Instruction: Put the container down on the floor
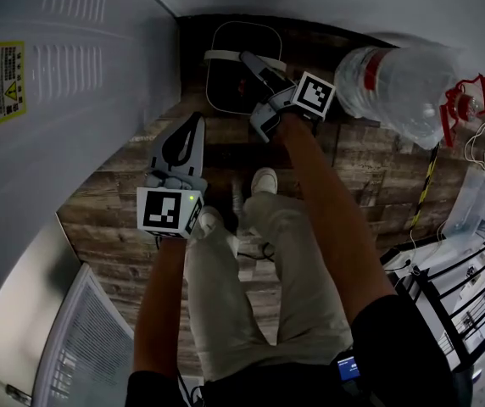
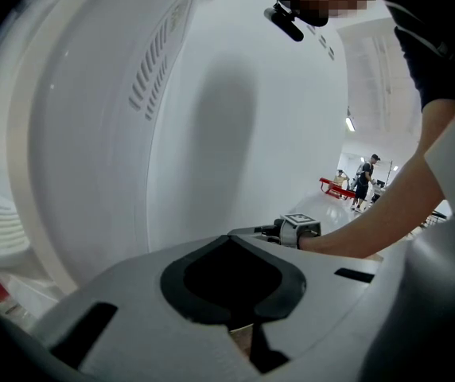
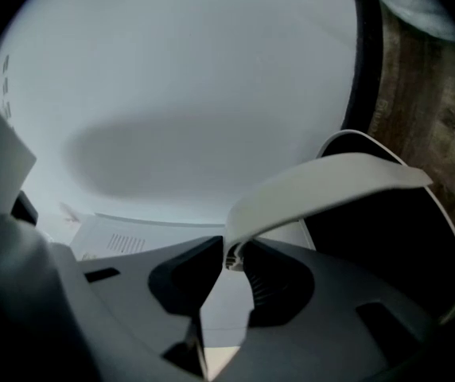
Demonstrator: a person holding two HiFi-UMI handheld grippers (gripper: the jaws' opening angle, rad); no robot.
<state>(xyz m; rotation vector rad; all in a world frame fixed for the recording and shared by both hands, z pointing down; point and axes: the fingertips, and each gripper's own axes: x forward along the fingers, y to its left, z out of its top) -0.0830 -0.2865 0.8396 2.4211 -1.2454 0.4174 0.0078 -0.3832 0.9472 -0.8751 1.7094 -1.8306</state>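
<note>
Jaws of the right gripper (image 3: 231,259) pinch the white handle (image 3: 323,185) of the container (image 1: 219,91), part closed on the strap. Container hangs or sits just ahead of and below the jaws, close to the wall, over the wooden floor (image 1: 124,227); floor contact is not clear. Handle arcs across the jaws. Right arm is stretched forward and down. Left gripper (image 1: 190,130) is nearer the body, jaws together, empty, well apart from the container.
</note>
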